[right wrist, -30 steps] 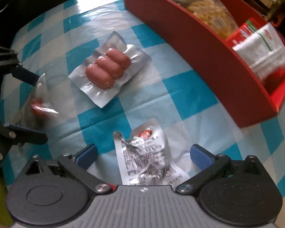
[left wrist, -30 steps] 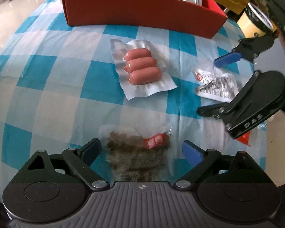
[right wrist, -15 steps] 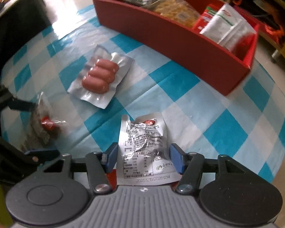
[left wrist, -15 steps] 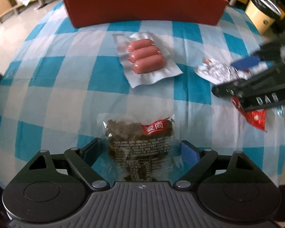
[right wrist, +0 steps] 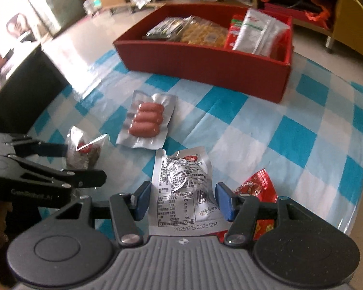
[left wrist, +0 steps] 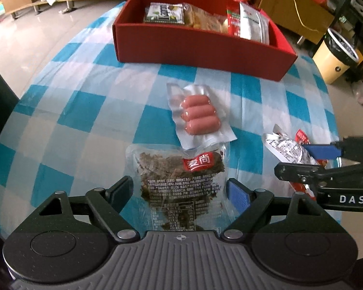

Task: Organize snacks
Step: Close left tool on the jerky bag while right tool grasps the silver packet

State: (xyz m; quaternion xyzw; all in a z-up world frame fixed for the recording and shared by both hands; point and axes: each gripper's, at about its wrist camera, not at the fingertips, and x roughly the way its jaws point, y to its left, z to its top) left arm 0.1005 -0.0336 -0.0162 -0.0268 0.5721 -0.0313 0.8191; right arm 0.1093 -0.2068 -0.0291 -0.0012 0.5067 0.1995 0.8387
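Now: left gripper point(left wrist: 180, 191) clamped on brown snack pouch point(left wrist: 181, 181), right gripper point(right wrist: 182, 200) clamped on silver packet point(right wrist: 181, 188); both lifted off checked cloth point(right wrist: 266, 130), likely destined for red box point(right wrist: 205, 65). Sausage pack point(right wrist: 146, 123) lies flat.

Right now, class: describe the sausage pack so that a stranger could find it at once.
Start at the red box at the far side of the checked tablecloth. Just in front of it lies the sausage pack, flat and alone. Only it shows three pink sausages side by side under clear film.
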